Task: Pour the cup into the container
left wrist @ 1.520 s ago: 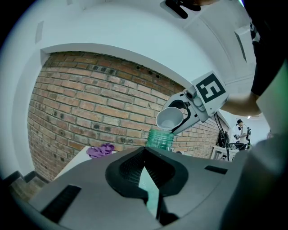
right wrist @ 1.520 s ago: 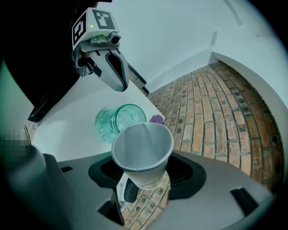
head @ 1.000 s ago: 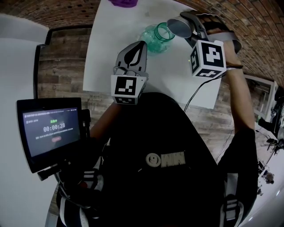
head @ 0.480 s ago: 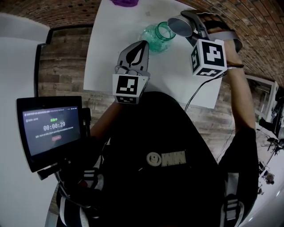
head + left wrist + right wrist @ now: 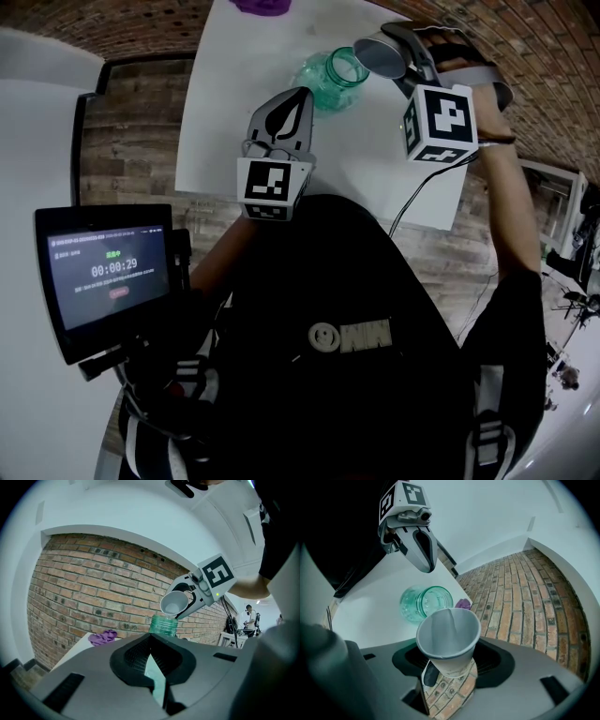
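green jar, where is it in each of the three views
Head view: green jar top centre on the white table, left of the tilted cup.
Left gripper view: jar centre, just above the jaws, beneath the cup.
Right gripper view: jar left of centre, behind the cup's rim.
Shared landmark: the purple cloth at the table's far end.

Left gripper (image 5: 300, 94) hovering roughly level, its jaws resting together with nothing between them, right gripper (image 5: 394, 54) angling steeply downward on the outstretched right arm (image 5: 514, 206), its jaws clamping a tilted paper cup (image 5: 449, 641).
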The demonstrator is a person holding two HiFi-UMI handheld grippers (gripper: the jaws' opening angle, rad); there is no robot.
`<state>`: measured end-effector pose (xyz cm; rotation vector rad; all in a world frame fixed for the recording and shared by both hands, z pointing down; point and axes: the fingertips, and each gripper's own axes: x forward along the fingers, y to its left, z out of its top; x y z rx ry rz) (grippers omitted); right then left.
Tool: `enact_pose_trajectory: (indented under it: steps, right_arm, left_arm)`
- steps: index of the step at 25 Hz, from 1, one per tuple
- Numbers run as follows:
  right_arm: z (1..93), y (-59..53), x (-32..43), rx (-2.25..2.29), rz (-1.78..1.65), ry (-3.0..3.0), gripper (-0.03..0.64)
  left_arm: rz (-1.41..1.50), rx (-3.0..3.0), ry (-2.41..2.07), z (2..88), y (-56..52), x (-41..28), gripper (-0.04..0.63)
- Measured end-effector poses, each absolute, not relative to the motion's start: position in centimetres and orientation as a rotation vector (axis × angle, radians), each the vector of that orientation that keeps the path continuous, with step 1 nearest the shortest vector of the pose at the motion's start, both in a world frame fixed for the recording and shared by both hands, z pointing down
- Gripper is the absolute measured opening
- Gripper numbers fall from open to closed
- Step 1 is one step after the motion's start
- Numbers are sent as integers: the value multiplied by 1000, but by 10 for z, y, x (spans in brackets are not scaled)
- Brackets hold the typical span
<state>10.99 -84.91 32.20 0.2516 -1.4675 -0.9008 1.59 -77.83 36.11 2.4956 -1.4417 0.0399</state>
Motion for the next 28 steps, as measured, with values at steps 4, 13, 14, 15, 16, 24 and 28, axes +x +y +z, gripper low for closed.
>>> enact_pose_trajectory:
  steps: [4,13,14,15,16,24,28]
  right_arm:
    - [321,-850,109,244,-910,-1461,267]
    - [320,-850,106,231,-927,-1452,267]
    - [320,-850,106,231,-927,-1452,267]
    - [320,-850,106,231,-928,-1452,267]
    - [320,-850,106,231,-929,-1452,267]
    - [321,-849,106,225,-928,-1451,267]
    - [323,-848,107,218,-916,-1451,267]
  left_arm:
    - [34,2494,-1446,360,-779,16,0]
    - [32,2495,-1445,359,-779,17,0]
    - [32,2496,-1446,359,-779,17,0]
    - [32,2496,-1446,358,-779,17,0]
    - [32,2497,-1445,358,-779,17,0]
    - [32,2501,-1442,358,-779,17,0]
    - [30,2501,-1441,358,-779,18,0]
